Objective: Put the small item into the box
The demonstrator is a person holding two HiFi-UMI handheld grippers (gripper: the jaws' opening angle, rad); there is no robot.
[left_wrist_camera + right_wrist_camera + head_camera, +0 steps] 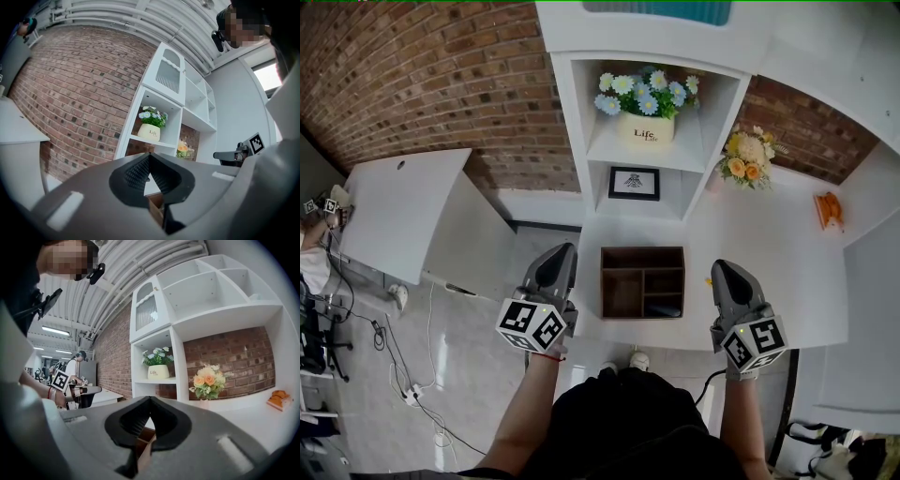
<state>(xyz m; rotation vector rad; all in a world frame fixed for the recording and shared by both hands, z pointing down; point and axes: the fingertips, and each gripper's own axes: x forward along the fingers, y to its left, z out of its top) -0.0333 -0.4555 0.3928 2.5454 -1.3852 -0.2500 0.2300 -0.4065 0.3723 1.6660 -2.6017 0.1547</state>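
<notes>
A brown wooden box (642,281) with several open compartments sits at the front edge of the white counter (787,272). One compartment, at the near right, holds something dark. My left gripper (565,249) hovers just left of the box, shut and empty. My right gripper (722,266) hovers just right of it, also shut and empty. A tiny yellowish item (709,280) lies on the counter beside the right gripper's tip. In the left gripper view the gripper (150,157) points toward the shelf, with the box (157,205) below its tip. The right gripper (150,399) shows the box (143,439) the same way.
A white shelf unit behind the box holds a flower pot (647,127) and a framed picture (634,183). An orange bouquet (750,155) and a small orange object (829,208) stand on the counter to the right. A white table (403,211) stands to the left, with cables on the floor.
</notes>
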